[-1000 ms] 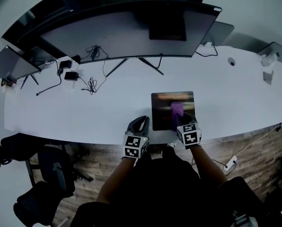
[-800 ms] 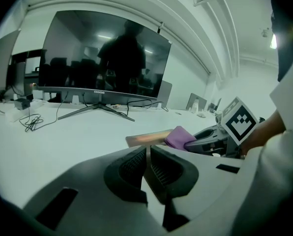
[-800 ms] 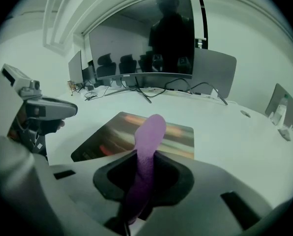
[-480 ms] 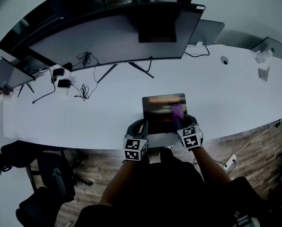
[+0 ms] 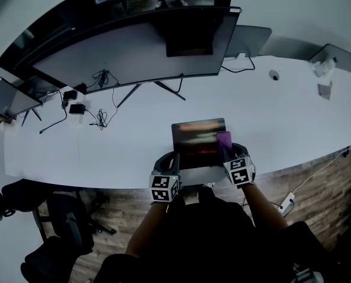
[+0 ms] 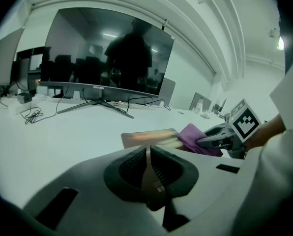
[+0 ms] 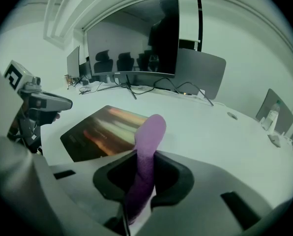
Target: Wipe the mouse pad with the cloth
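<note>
A dark mouse pad (image 5: 196, 143) with orange streaks lies on the white desk near its front edge; it also shows in the gripper views (image 6: 149, 137) (image 7: 100, 132). My right gripper (image 5: 233, 155) is shut on a purple cloth (image 5: 224, 140), which sticks out of its jaws (image 7: 147, 149) over the pad's right edge. The left gripper (image 5: 168, 163) rests at the pad's front left corner with its jaws closed together (image 6: 149, 167). From the left gripper view, the cloth (image 6: 193, 137) and the right gripper (image 6: 213, 140) sit at the pad's right side.
A wide curved monitor (image 5: 134, 46) on a stand spans the back of the desk (image 5: 75, 146). Cables and adapters (image 5: 84, 105) lie at the back left. Small objects (image 5: 325, 87) sit far right. An office chair (image 5: 52, 217) stands below the desk's front edge.
The right gripper has dragged the cloth rightward across the pad, from past its middle to its right edge. The left gripper stays at the front left corner.
</note>
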Available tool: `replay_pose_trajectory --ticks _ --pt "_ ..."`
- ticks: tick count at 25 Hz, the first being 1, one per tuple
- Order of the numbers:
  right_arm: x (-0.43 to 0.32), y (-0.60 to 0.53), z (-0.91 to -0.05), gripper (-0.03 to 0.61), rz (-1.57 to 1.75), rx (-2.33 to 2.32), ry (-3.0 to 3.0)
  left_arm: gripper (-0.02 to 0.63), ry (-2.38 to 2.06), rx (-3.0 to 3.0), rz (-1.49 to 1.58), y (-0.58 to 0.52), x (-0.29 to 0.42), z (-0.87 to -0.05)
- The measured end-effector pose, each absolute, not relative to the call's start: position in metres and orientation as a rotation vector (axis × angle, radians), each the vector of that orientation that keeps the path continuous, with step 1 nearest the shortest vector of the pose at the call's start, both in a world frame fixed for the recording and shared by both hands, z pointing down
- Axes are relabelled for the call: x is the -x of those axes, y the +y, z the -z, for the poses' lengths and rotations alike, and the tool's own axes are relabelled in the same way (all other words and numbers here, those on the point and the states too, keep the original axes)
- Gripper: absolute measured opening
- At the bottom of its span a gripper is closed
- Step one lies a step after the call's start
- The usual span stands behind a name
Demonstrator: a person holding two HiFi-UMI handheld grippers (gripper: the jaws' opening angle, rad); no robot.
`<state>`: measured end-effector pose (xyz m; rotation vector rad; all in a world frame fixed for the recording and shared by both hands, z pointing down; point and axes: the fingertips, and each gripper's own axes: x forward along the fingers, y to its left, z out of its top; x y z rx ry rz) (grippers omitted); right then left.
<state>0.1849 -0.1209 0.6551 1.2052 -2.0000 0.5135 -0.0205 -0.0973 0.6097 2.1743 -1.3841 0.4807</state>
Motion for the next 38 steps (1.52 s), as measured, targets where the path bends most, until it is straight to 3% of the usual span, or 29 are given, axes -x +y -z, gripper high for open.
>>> replay_pose_trajectory --ticks 15,28,38 --pt "-0.199 -0.124 -0.635 0.078 -0.449 -1.235 -2.033 0.044 -1.417 -2.285 -0.515 -0.113 0.020 -0.583" --pt "-0.164 -0.147 -0.515 0.078 -0.297 -1.385 -2.297 0.044 -1.455 -2.525 -0.526 -0.125 0.016 -0.504" --pt "-0.144 -0.152 -0.448 0.078 -0.104 -1.468 -2.400 0.044 -1.476 -2.633 -0.341 -0.140 0.013 -0.436"
